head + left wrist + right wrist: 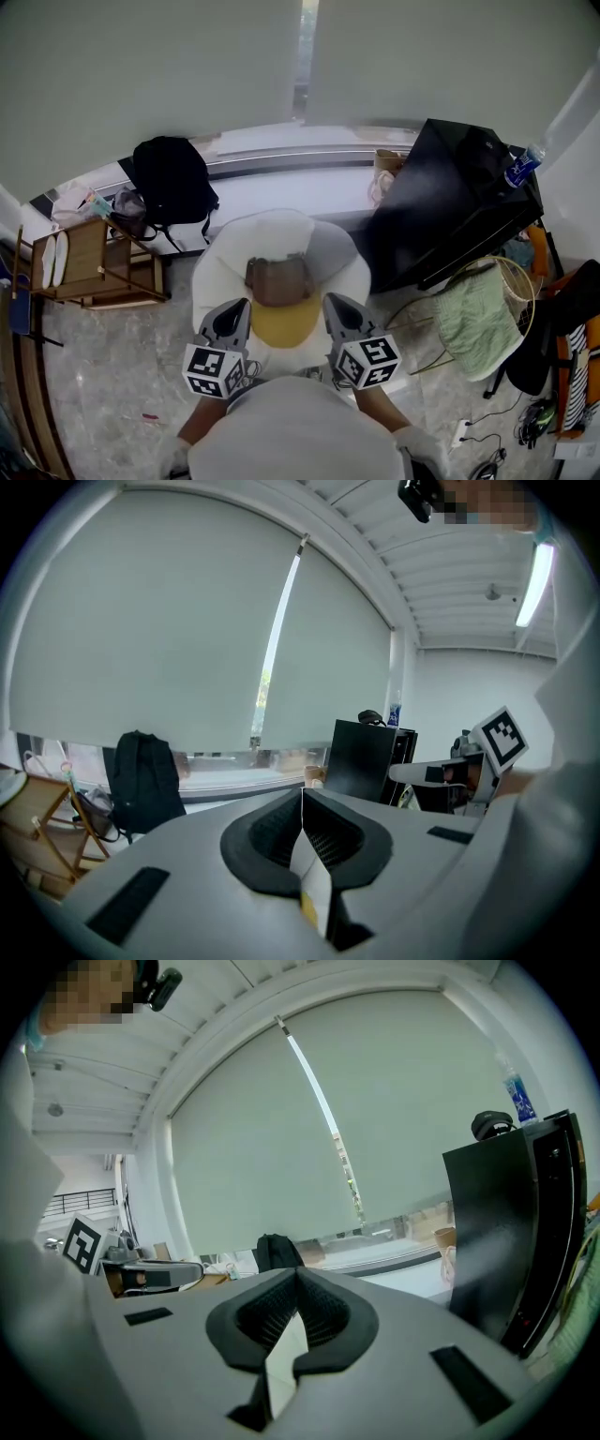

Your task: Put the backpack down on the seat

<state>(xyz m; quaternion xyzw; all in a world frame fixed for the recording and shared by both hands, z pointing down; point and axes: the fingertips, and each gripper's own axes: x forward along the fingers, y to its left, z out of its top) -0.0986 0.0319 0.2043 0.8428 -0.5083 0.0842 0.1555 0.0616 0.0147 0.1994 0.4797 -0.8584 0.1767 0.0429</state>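
Your left tongs [241, 306] and right tongs [330, 301] are sitting closed on nothing at the chair's [281, 230] front edge. A brown bag [278, 281] is lying on it. The black backpack [169, 178] is leaning by the ledge's [300, 192] left end. I'm judging that either one could be yours.

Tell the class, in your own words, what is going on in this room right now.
A person stands at the near edge of a white round seat with a claw in each hand. A brown and yellow bag lies on the seat, between the claw tips. The left claw and the right claw are both shut on nothing, so the bag looks already put down. A black backpack leans at the window ledge, untouched.
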